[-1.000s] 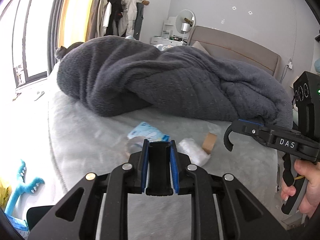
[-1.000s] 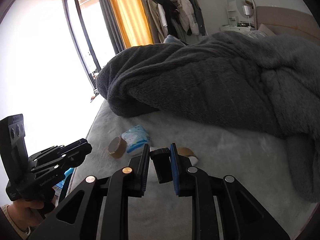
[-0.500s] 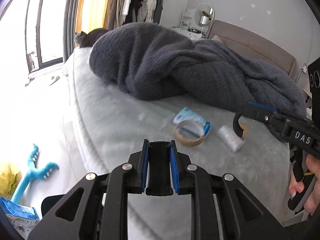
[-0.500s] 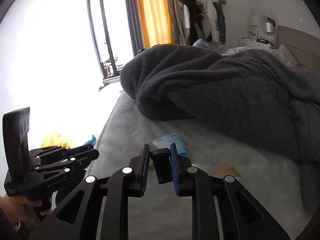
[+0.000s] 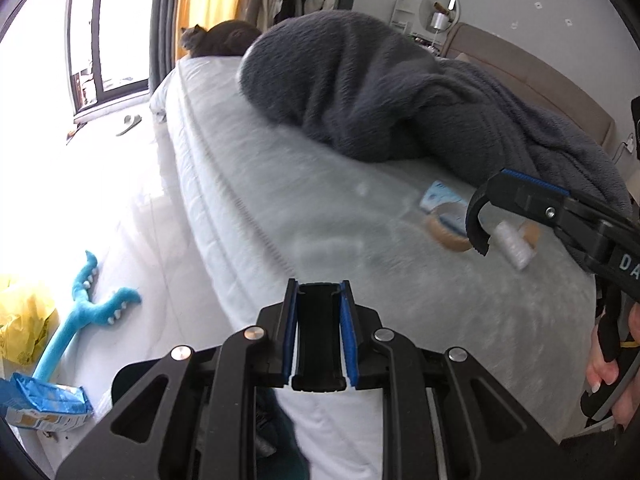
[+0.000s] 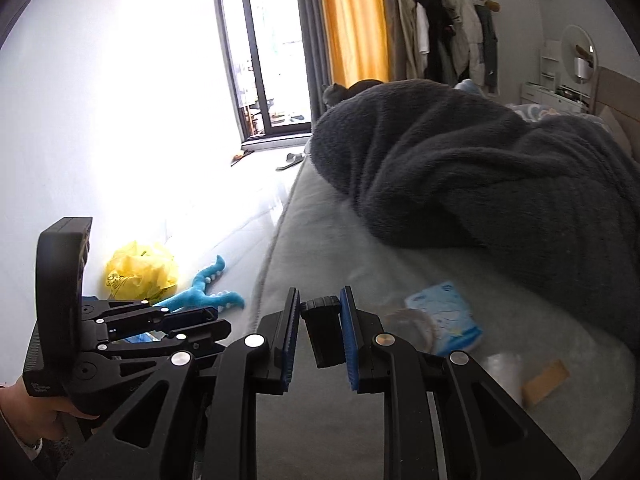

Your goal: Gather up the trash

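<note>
We log four scraps on the bed ahead-right of our right claw (image 6: 320, 334): blue wipes packet (image 6: 444, 318) flat; tape ring (image 6: 412, 326) touching it; clear plastic wad (image 6: 506, 364); brown cardboard piece (image 6: 546, 380) farthest right.

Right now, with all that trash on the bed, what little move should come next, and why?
Probably lower the right gripper toward the tape roll. In the left wrist view its tip appears nearest that roll, closer than to the blue packet, the white wad or the cardboard scrap.
</note>
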Demonstrator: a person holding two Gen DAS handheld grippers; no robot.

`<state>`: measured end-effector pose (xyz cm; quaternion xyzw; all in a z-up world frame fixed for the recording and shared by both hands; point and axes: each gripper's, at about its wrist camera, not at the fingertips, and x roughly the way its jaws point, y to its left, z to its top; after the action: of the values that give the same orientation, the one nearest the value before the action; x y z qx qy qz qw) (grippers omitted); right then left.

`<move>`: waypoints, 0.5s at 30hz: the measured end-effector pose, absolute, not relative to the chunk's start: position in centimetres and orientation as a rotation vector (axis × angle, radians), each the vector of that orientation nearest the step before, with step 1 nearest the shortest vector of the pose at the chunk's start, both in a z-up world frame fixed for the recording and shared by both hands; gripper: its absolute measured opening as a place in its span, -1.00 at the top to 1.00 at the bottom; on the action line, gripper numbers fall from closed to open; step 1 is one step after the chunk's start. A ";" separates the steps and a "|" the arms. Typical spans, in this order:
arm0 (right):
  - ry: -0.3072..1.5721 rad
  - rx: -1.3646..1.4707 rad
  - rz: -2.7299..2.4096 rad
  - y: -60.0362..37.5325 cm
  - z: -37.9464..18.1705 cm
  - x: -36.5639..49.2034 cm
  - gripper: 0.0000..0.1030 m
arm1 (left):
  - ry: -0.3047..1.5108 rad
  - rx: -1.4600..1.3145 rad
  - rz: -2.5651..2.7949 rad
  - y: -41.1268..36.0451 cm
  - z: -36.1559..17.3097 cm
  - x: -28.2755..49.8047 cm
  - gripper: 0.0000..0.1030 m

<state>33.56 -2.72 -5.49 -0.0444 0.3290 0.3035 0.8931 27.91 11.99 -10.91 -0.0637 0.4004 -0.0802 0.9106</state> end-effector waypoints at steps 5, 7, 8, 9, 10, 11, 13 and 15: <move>0.718 -0.043 0.682 -0.2 -6.1 33.7 0.60 | 0.881 -0.149 -0.147 14.1 -12.3 27.6 0.58; 0.748 -0.005 0.705 0.7 -6.6 33.8 0.60 | 0.897 -0.158 -0.144 14.9 -12.7 27.6 0.58; 0.761 0.005 0.713 1.1 -6.8 33.9 0.60 | 0.907 -0.157 -0.140 15.2 -13.0 27.5 0.58; 0.776 0.017 0.721 1.6 -7.1 33.9 0.60 | 0.916 -0.157 -0.135 15.6 -13.2 27.4 0.58; 0.786 0.027 0.728 2.0 -7.3 34.0 0.60 | 0.925 -0.157 -0.130 15.9 -13.4 27.3 0.58; 0.798 0.038 0.735 2.4 -7.5 34.1 0.60 | 0.937 -0.159 -0.125 16.3 -13.8 27.2 0.58; 0.813 0.044 0.741 3.1 -7.7 34.3 0.60 | 0.963 -0.162 -0.112 17.1 -14.5 27.2 0.58; 0.827 0.033 0.749 4.2 -8.0 34.3 0.60 | 0.991 -0.166 -0.104 17.9 -15.3 27.0 0.58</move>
<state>34.27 4.17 -7.96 0.0157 0.3925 0.3554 0.8482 27.03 17.85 -15.30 -0.0795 0.4747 -0.0500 0.8751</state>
